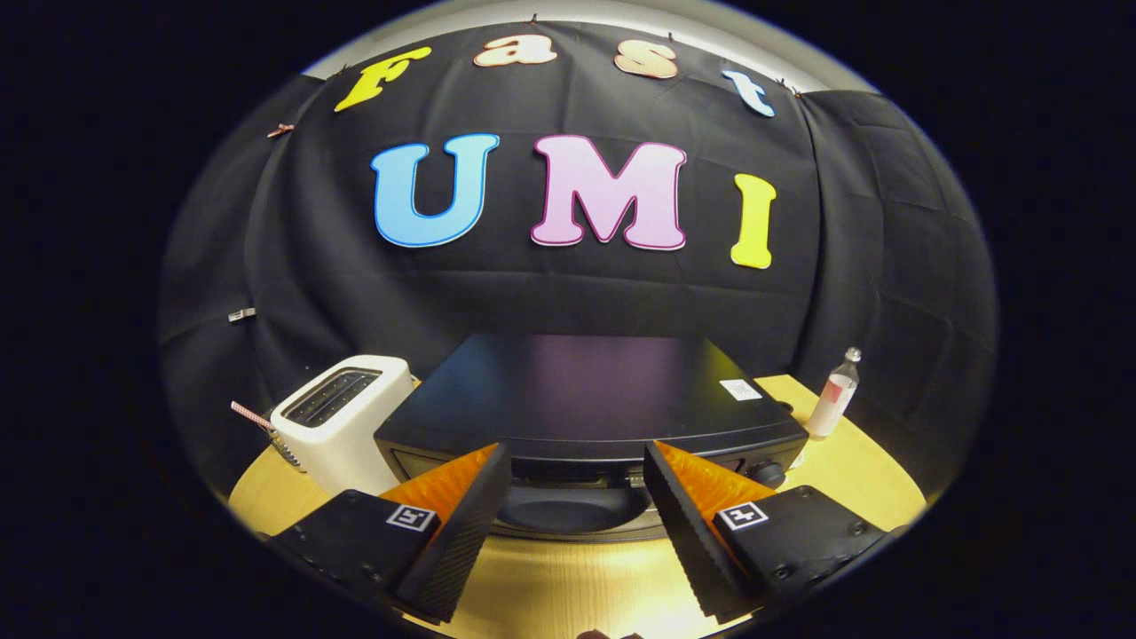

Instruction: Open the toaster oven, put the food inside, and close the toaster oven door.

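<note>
Toaster ovens: one toaster oven (590,390) is standing.
Toasters: one white toaster (342,424) is standing.
Bottles: one bottle (834,395) is standing.
Tables: one table (568,586) is bearing them.
Gripper fingers: two fingers (457,532) are spreading apart.

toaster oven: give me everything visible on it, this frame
The toaster oven is a black box with a smooth, slightly glossy top that reflects the colours behind it. A small white sticker sits near its top's far right corner, and a round knob shows at the front right. It stands upright on the light wooden table, a white toaster close at one side and a small bottle at the other. Whether the door is open cannot be told. The open tool hangs just before its front, touching nothing.
</note>
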